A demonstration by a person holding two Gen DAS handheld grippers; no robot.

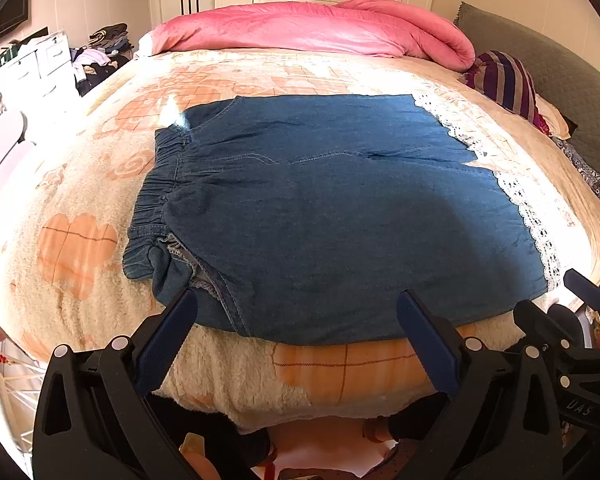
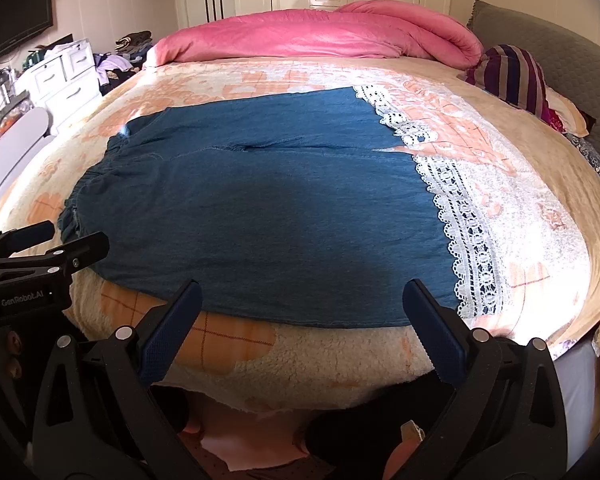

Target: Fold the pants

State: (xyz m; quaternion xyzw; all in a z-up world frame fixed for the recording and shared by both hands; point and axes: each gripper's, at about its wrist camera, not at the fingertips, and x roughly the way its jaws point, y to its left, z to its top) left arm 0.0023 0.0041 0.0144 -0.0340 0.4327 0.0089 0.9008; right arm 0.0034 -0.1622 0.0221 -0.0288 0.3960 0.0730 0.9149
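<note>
- The pants (image 1: 332,216) lay spread flat on the bed (image 1: 80,248), likely ready for folding.
- The left claw (image 1: 296,312) and right claw (image 2: 302,300) hovered apart, gripping nothing, at the near edge.

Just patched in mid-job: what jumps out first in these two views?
The blue denim pants lie spread flat across the middle of the bed blanket, white lace hems to the right, elastic waistband left. A pink quilt is heaped at the far edge. Both the left gripper and right gripper are open, near edge.
</note>
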